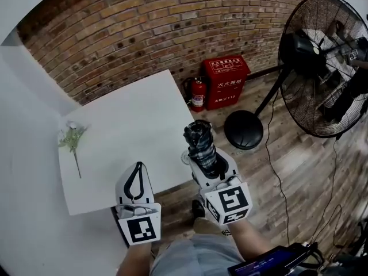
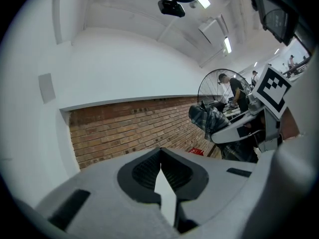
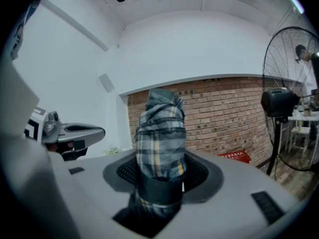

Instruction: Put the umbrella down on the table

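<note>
Head view: white square worktop (image 1: 132, 117); folded dark plaid fabric umbrella (image 1: 201, 145) at its 4 o'clock edge, not lying on it.
Right tool (image 1: 211, 164): pinching the umbrella near its strap, the umbrella's free end pointing to 12 o'clock.
Left tool (image 1: 137, 167): pressed together, empty, over the worktop's 6 o'clock edge.
Pale green flower sprig (image 1: 73, 138): at the worktop's 9 o'clock, well apart from the umbrella.

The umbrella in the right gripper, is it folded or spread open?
Folded. The umbrella is a tight plaid bundle with a strap around it, held by the right gripper.
</note>
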### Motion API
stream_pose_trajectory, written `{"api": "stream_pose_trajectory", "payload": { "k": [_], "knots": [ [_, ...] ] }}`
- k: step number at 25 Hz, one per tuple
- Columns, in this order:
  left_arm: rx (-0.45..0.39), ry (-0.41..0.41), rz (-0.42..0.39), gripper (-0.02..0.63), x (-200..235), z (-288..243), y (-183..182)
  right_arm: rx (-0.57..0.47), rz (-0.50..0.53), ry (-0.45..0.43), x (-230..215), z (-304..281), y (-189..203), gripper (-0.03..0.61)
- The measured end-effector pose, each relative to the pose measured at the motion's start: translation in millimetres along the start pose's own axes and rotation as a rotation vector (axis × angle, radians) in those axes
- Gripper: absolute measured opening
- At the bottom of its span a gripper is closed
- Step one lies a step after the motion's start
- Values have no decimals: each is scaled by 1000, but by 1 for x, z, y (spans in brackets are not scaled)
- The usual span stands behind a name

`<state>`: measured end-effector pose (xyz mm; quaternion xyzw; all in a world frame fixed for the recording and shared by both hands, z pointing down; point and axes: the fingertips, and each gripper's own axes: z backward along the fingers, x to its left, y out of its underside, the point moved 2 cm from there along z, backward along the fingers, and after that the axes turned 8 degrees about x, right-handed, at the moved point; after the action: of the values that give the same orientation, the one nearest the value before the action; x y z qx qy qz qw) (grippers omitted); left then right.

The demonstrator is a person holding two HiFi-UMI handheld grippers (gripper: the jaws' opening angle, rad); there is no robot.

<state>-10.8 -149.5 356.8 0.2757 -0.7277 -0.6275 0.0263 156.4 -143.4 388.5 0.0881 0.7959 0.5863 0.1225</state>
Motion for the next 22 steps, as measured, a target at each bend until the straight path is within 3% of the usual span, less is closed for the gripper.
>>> {"api": "stream_pose_trajectory", "payload": {
  "k": [12, 22],
  "knots": [
    [-38, -141, 22, 8, 41, -30, -22, -46, 52, -45, -29, -54, -52, 207],
    [-56, -201, 67, 8, 100, -59, -14, -46, 90, -81, -7, -116, -77, 207]
  ]
}}
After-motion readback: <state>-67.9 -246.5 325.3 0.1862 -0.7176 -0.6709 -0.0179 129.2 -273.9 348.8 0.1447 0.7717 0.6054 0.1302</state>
